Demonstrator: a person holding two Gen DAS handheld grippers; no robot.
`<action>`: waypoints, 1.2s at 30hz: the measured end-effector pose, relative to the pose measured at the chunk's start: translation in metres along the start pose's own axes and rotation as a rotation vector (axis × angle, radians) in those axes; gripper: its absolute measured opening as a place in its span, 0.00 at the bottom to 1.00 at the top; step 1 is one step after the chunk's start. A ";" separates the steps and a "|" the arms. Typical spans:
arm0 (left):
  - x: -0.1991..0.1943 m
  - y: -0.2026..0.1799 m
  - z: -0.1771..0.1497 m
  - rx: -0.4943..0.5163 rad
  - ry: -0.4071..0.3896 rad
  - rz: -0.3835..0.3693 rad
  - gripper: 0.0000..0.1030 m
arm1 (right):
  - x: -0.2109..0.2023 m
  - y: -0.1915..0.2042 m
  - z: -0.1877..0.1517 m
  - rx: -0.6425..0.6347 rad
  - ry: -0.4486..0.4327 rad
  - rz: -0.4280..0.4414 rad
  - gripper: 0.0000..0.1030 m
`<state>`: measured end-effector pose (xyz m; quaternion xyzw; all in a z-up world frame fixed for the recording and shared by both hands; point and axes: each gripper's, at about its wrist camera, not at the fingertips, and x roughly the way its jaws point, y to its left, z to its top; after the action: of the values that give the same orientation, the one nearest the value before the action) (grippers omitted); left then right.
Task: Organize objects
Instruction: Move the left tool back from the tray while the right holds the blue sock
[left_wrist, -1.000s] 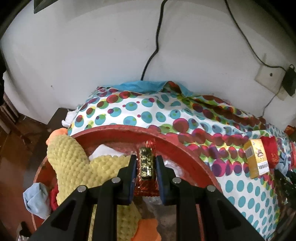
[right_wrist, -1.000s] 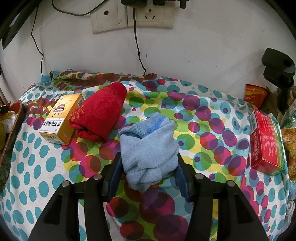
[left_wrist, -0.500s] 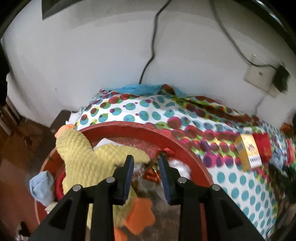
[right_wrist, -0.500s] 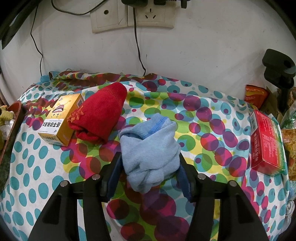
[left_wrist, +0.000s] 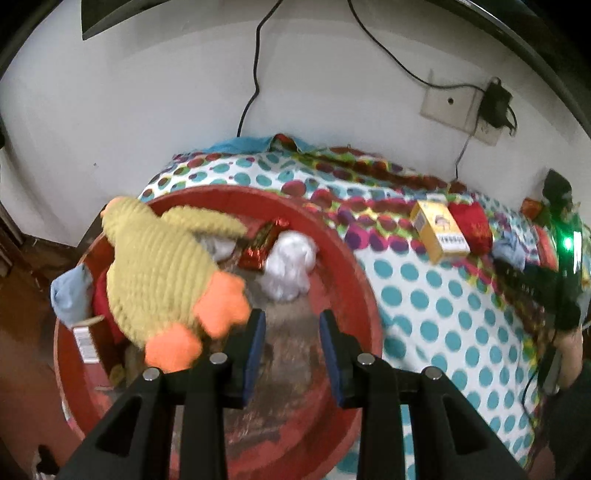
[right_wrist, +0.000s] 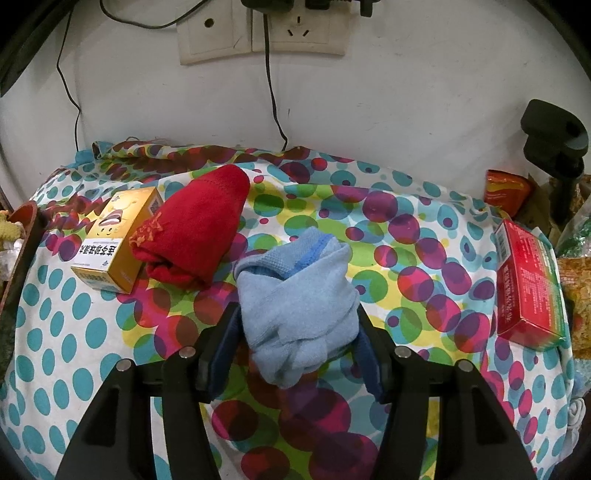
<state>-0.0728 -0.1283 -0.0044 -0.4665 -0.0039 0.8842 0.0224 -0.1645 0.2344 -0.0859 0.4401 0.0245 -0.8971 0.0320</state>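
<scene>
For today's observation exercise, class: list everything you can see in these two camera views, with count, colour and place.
basin: 1, red, left of the cloth.
plush duck: 1, yellow and orange, in basin.
foil snack packet: 1, red, in basin.
crumpled white bag: 1, in basin.
yellow box: 1, on tablecloth.
red towel: 1, beside yellow box.
red box: 1, cloth's right edge.
spotted tablecloth: 1, multicoloured.
wall sockets: 2, cream.
blue towel: 1, between right jaws.
left gripper: 1, black, above basin.
right gripper: 1, black.
</scene>
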 end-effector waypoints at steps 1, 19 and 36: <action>-0.004 0.002 -0.005 0.006 0.004 0.013 0.30 | 0.000 0.002 0.000 0.002 0.000 0.003 0.53; -0.045 0.073 -0.045 -0.079 -0.023 0.053 0.30 | -0.004 0.004 0.003 0.014 0.019 0.000 0.53; -0.042 0.100 -0.059 -0.184 -0.065 0.002 0.30 | -0.094 0.106 0.001 -0.113 -0.103 0.149 0.27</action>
<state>-0.0036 -0.2312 -0.0060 -0.4378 -0.0853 0.8947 -0.0217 -0.0992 0.1326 -0.0128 0.3912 0.0406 -0.9109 0.1249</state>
